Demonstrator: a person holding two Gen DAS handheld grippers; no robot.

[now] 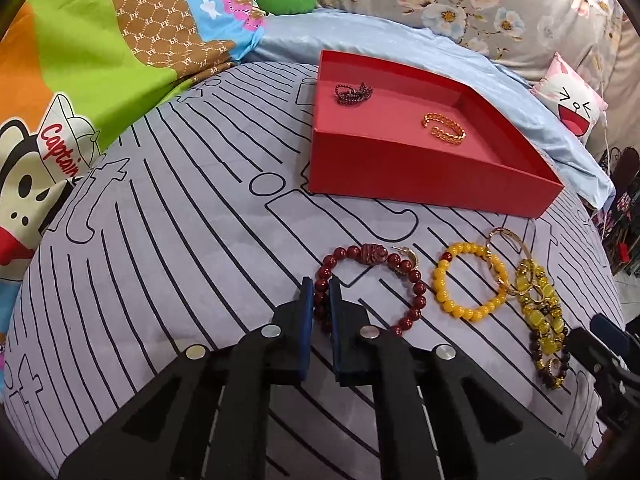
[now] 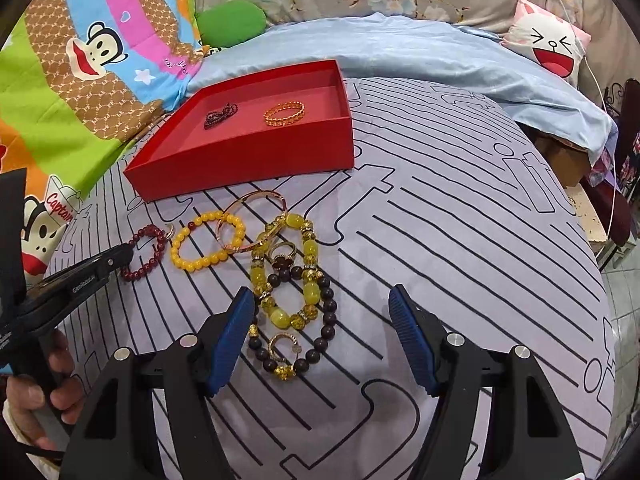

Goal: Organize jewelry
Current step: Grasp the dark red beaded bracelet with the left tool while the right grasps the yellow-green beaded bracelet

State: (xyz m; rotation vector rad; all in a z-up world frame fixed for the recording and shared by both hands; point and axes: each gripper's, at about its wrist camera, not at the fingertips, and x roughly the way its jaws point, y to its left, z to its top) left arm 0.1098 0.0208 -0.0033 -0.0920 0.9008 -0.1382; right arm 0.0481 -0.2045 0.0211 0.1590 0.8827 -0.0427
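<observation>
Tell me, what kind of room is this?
Most likely a bedroom: the jewelry lies on a striped bedsheet, with a cartoon quilt and a pink pillow behind.

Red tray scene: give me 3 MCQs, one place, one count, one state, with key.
1. Where does the yellow bead bracelet lie?
A. In the red tray
B. On the striped sheet, right of the dark red bead bracelet
C. On the blue blanket

2. How many jewelry pieces lie in the red tray?
A. Two
B. Four
C. None

3. How is the left gripper?
A. Wide open above the tray
B. Shut on the dark red bead bracelet
C. Shut on the gold cuff

Key: 1 B, it lies on the sheet beside the red one. 2 A, a dark chain and a gold cuff. 3 B, pads pinch its beads.
</observation>
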